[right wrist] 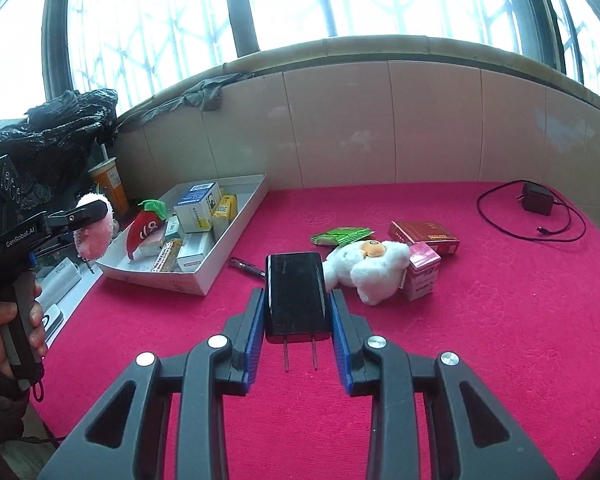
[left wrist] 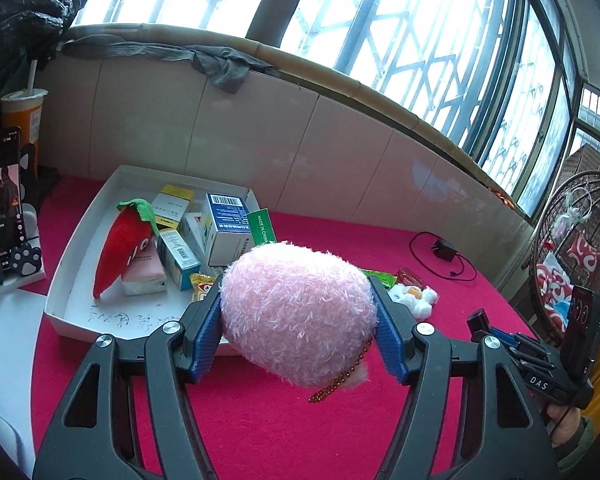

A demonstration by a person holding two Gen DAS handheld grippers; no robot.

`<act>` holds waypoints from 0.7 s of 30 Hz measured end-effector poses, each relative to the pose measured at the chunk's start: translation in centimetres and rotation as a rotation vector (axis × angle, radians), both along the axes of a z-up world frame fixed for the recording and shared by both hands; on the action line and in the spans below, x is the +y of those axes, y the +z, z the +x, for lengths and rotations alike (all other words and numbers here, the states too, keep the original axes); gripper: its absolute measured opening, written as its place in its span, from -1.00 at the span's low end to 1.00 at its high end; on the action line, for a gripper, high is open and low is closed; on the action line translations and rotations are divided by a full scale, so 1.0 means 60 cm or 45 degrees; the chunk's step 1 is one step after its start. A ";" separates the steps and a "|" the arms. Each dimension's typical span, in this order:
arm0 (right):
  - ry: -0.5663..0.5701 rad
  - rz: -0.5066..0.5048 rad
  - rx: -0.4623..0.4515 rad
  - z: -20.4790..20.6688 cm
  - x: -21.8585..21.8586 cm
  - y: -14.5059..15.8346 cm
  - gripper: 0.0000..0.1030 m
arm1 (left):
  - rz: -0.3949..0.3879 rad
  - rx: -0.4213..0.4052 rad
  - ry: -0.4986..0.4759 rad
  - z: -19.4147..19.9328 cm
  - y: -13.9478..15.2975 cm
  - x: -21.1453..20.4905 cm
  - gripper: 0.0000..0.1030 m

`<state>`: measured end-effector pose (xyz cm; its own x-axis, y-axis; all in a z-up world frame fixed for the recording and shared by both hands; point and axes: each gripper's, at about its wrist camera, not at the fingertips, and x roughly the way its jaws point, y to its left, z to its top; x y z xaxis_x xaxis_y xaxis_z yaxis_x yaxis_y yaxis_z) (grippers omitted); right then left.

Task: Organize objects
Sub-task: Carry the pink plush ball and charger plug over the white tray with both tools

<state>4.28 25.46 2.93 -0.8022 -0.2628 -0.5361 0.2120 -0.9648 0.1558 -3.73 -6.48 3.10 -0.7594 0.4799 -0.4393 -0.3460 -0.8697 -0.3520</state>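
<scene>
Pink plush (left wrist: 298,312) fills left tongs (left wrist: 298,316); right tongs (right wrist: 296,308) pinch black charger (right wrist: 296,292).

Your left wrist camera is looking down along its fingers, close above the white tray (left wrist: 66,280); your right one is facing the same red tabletop (right wrist: 500,320), sharing that tray.

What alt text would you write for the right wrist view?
The right gripper clamps a black plug adapter above a red tablecloth. Beyond lie a white plush toy and a white tray of boxes.
</scene>
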 end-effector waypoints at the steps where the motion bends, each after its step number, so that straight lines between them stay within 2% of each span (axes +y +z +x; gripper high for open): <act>1: 0.006 0.004 -0.002 0.000 -0.004 0.001 -0.41 | 0.002 0.004 0.003 0.002 0.001 -0.002 0.29; 21: 0.154 0.094 0.006 -0.039 -0.121 0.030 -0.40 | 0.049 -0.011 0.084 0.007 -0.011 -0.067 0.29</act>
